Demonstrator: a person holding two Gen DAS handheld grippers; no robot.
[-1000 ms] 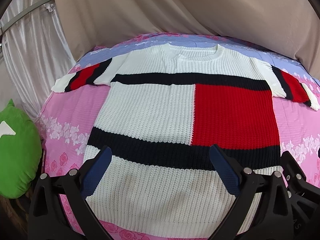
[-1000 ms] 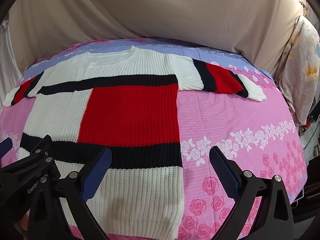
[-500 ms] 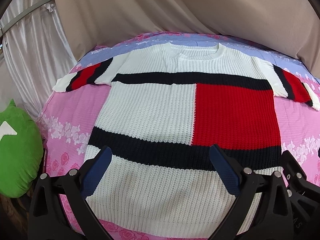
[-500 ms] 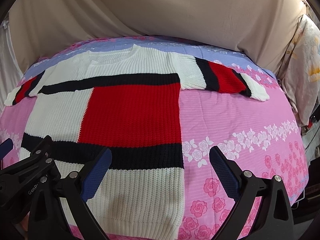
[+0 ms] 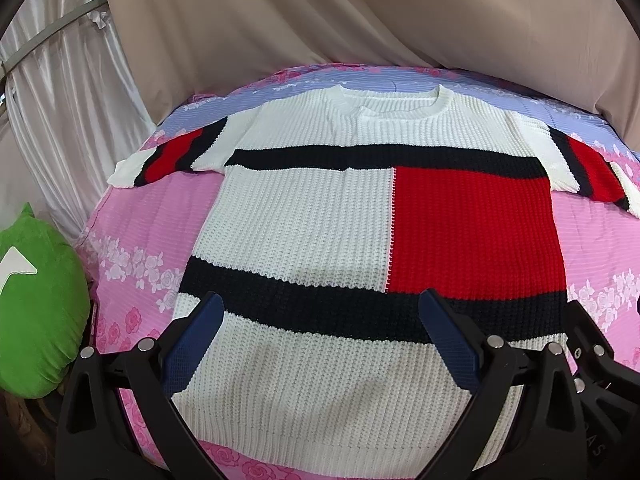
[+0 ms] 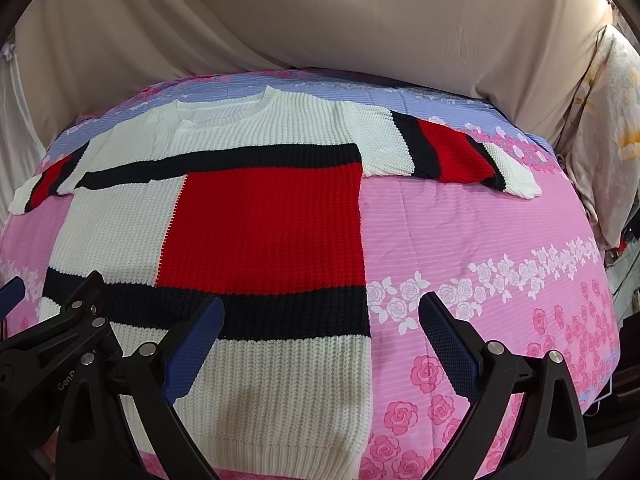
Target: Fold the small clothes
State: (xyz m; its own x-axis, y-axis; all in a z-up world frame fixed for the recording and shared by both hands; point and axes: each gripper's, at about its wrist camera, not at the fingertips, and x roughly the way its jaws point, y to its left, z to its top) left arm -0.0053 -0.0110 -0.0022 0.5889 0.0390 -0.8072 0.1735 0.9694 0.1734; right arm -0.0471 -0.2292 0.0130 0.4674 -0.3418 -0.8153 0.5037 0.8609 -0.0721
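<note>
A knit sweater (image 5: 304, 224) in white, red and black blocks lies flat, face up, on the bed, both short sleeves spread out; it also shows in the right wrist view (image 6: 260, 236). My left gripper (image 5: 320, 340) is open and empty, hovering above the sweater's lower white band near the hem. My right gripper (image 6: 320, 344) is open and empty, above the hem's right corner, one finger over the sweater and one over the sheet. The left gripper's body (image 6: 52, 344) shows at the right view's lower left.
A pink floral bedsheet (image 6: 500, 264) covers the bed, with a lilac band at the far edge. A beige drape (image 5: 360, 20) hangs behind. A green plush (image 5: 36, 312) sits off the bed's left edge. A floral pillow (image 6: 608, 120) leans at right.
Both grippers have drifted slightly forward and up; the sweater sits a little lower in both views. Nothing was gripped and the sweater has not moved.
</note>
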